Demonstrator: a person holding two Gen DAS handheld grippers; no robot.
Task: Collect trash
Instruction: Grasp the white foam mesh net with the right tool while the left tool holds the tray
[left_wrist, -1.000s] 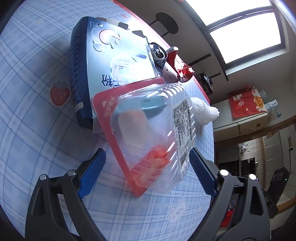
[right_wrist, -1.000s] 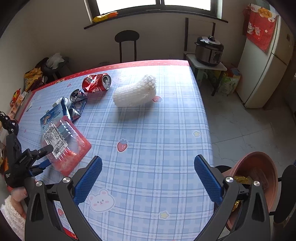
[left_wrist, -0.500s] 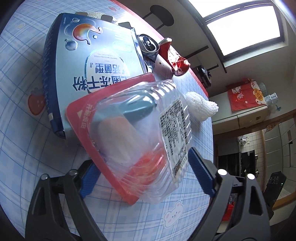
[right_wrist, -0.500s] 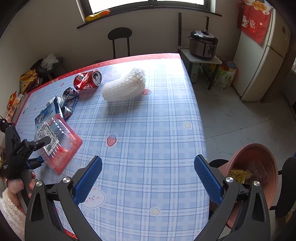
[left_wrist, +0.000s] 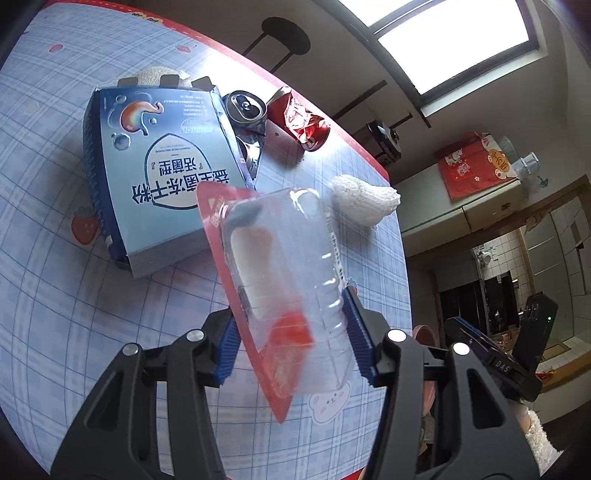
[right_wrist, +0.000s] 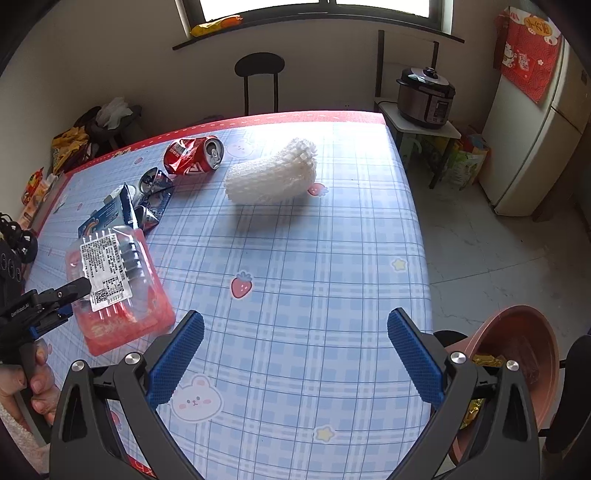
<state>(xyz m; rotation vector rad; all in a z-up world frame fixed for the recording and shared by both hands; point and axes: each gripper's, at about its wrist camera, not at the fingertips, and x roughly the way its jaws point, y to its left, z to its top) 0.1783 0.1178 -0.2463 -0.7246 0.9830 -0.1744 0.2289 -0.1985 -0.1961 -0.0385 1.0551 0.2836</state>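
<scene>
lifted blister pack (left_wrist: 284, 295) between closing left tool (left_wrist: 291, 345)

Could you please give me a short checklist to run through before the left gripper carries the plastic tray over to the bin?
1. Left gripper jaws closing with the plastic tray between them: ok.
2. Tray off the table: ok, tilted.
3. Grip firm enough: cannot tell.
4. Right gripper open, holding nothing: ok.
5. Bin beside the table's edge with room inside: ok.
6. Blue box, red can, foam net not yet collected: not ok.
</scene>
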